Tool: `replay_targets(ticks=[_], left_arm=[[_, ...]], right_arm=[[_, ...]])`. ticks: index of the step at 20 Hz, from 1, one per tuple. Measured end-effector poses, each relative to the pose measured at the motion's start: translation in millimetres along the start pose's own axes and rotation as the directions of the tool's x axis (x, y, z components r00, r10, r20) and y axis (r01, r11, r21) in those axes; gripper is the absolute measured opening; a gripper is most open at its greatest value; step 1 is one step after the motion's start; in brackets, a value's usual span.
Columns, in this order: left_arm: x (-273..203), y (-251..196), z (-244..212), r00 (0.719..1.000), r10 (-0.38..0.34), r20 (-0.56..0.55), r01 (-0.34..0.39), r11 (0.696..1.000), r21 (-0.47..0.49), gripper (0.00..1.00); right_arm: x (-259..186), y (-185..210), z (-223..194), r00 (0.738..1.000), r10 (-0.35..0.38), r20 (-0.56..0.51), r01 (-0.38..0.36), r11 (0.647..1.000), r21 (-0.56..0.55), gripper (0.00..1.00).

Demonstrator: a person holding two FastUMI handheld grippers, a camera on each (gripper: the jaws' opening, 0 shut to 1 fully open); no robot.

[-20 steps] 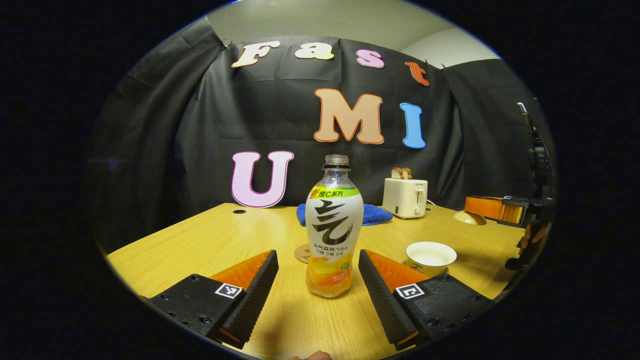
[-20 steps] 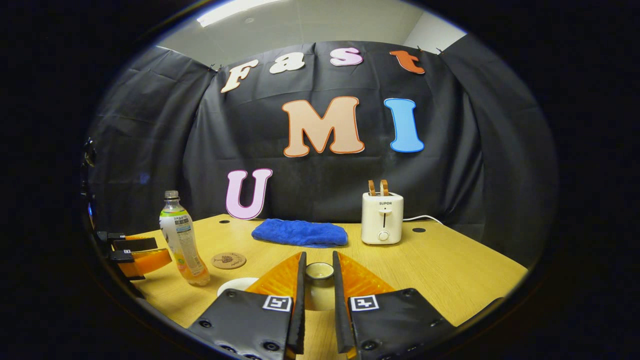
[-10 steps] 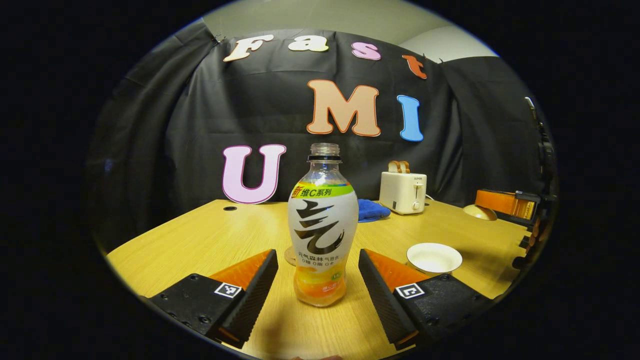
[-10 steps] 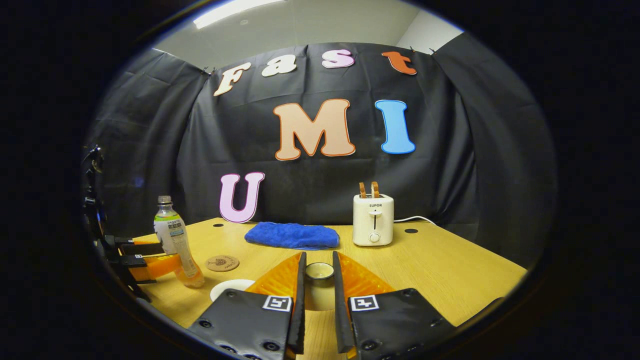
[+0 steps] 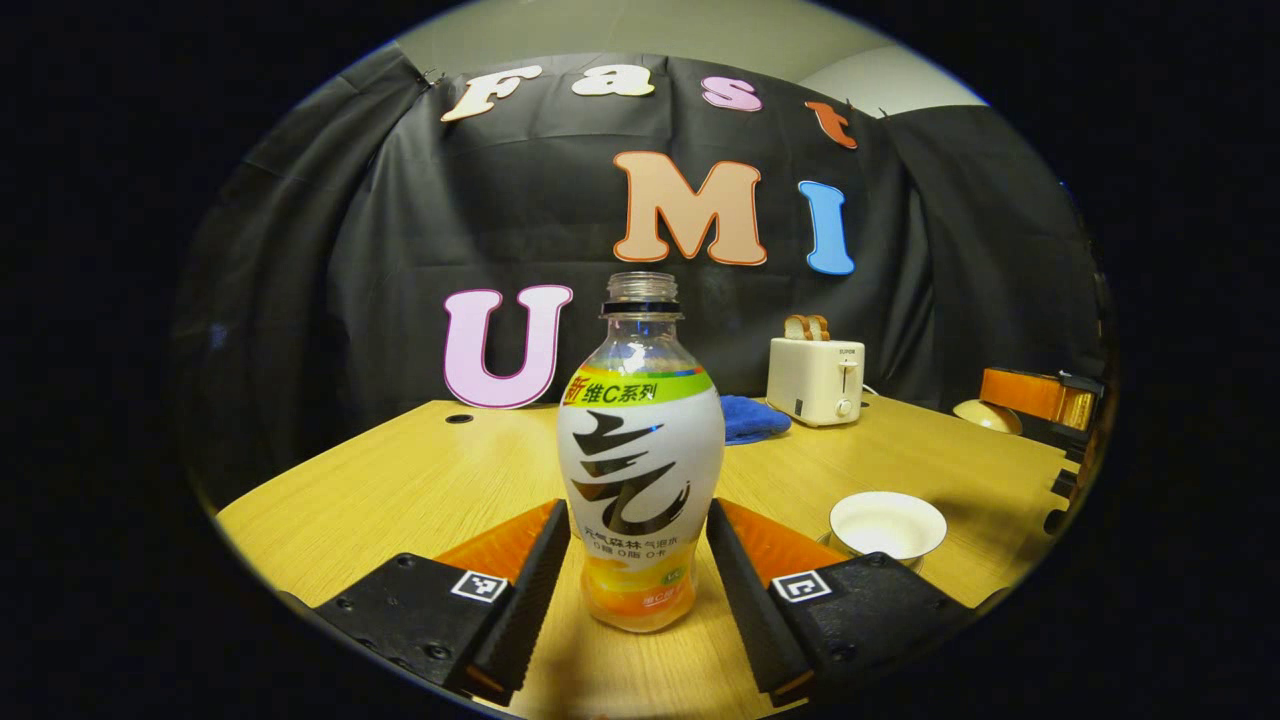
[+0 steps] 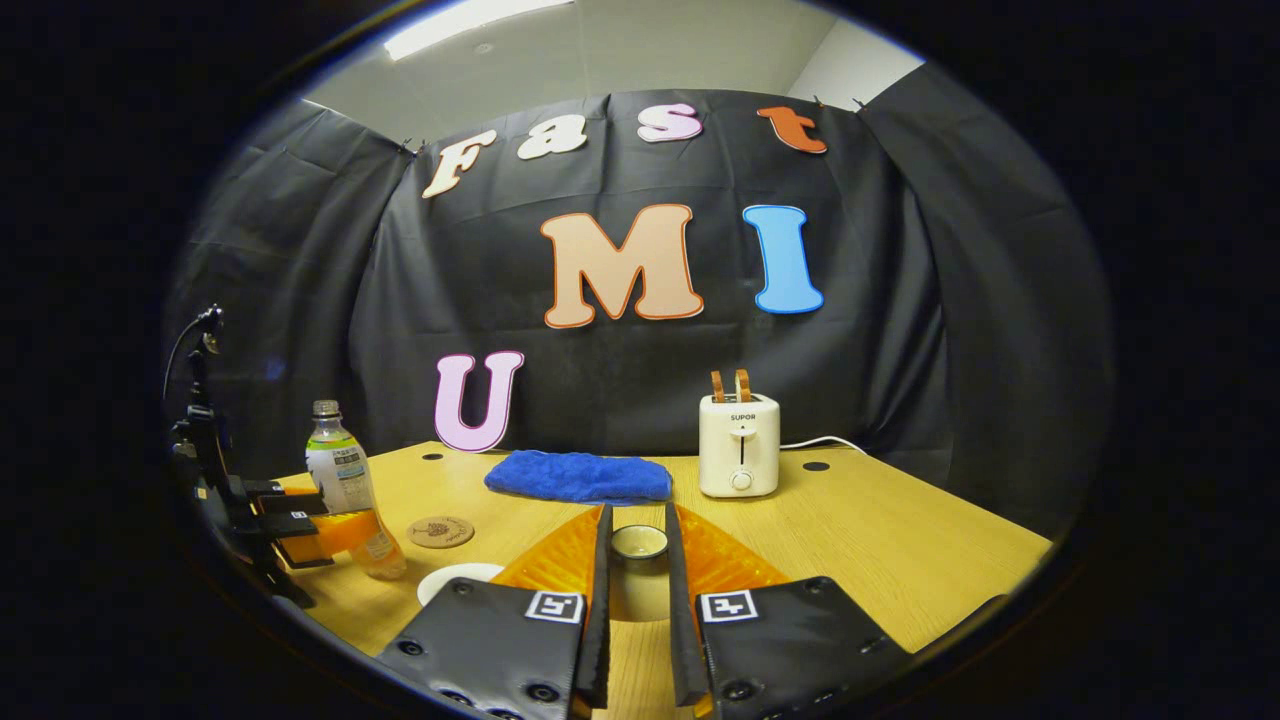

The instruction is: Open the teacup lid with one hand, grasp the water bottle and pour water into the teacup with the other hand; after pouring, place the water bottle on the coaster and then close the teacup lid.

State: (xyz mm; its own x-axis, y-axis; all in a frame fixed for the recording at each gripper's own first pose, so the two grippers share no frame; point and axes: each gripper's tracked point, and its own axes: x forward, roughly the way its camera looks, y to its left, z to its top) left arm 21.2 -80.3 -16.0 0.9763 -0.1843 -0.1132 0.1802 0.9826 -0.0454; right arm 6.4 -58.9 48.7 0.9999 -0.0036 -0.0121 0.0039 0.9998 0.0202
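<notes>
Plastic water bottle [image 5: 640, 470] upright between wide left tongs [image 5: 638, 560] | right tongs [image 6: 636, 580] hold teacup lid [image 6: 638, 541] | advise: close squarely mid-body, avoid tipping.

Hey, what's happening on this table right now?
A person is working two handheld grippers. The right gripper is shut on the teacup lid, held off the open teacup. The left gripper brackets the uncapped water bottle standing on the table, fingers not clearly pressing yet. The coaster lies bare.
</notes>
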Motion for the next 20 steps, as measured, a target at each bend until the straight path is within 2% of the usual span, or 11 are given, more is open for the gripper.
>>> replay_targets(ticks=[3, 5, 6, 10, 16, 20], left_arm=[[3, 0, 0, 1.000, 0.001, 0.002, -0.001, 1.000, 0.002, 0.67], [2, -1, 0, 1.000, -0.001, 0.001, 0.001, 1.000, 0.008, 0.66], [3, -1, 0, 1.000, -0.002, 0.000, 0.002, 1.000, 0.017, 0.62], [7, 5, 0, 1.000, 0.014, -0.008, -0.014, 0.999, 0.045, 0.58], [12, 12, 1, 0.998, 0.040, -0.043, -0.031, 0.983, 0.178, 0.57], [15, 14, 0, 0.996, 0.066, -0.053, -0.045, 0.943, 0.329, 0.57]], right_arm=[[0, -3, 2, 1.000, -0.003, 0.004, 0.003, 1.000, 0.003, 0.29], [-2, -3, 4, 1.000, -0.003, 0.007, 0.003, 1.000, 0.006, 0.27], [-2, -4, 5, 1.000, -0.003, 0.008, 0.003, 1.000, 0.006, 0.27], [-6, -4, 6, 1.000, 0.002, 0.010, -0.002, 1.000, 0.013, 0.29], [-6, -8, 10, 1.000, -0.004, 0.014, 0.003, 1.000, 0.020, 0.29], [-7, -10, 11, 1.000, -0.006, 0.013, 0.005, 1.000, 0.021, 0.27]])
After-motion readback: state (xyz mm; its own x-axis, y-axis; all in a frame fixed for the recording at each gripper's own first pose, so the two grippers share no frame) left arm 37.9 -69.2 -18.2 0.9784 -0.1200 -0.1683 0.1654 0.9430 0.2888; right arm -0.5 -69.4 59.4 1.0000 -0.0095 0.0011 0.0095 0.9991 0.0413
